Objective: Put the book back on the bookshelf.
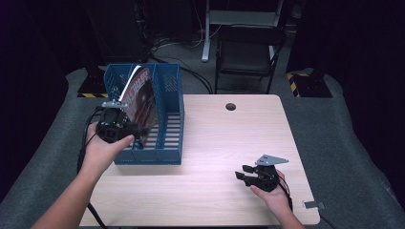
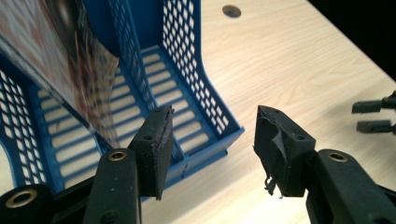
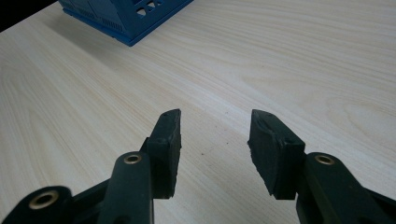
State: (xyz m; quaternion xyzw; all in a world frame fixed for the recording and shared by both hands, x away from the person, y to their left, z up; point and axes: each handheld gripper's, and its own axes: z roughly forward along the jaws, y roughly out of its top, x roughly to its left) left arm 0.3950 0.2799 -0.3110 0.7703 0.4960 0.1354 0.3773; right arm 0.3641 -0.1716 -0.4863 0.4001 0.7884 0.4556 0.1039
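Magazine standing in the blue rack, left gripper beside it.
The table [image 1: 215,143] lies bare to the right; the rack [image 1: 168,114] holds the leaning magazine [image 1: 142,95] in its left slot. The left gripper [image 2: 212,135] gapes empty: avoid the divider, pinch the near edge. The right gripper [image 3: 214,140] rests wide apart, empty.

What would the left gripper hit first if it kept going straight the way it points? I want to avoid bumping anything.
Probably the blue file rack: the open left gripper points at its front corner, just right of the magazine leaning inside. Depth is hard to judge.
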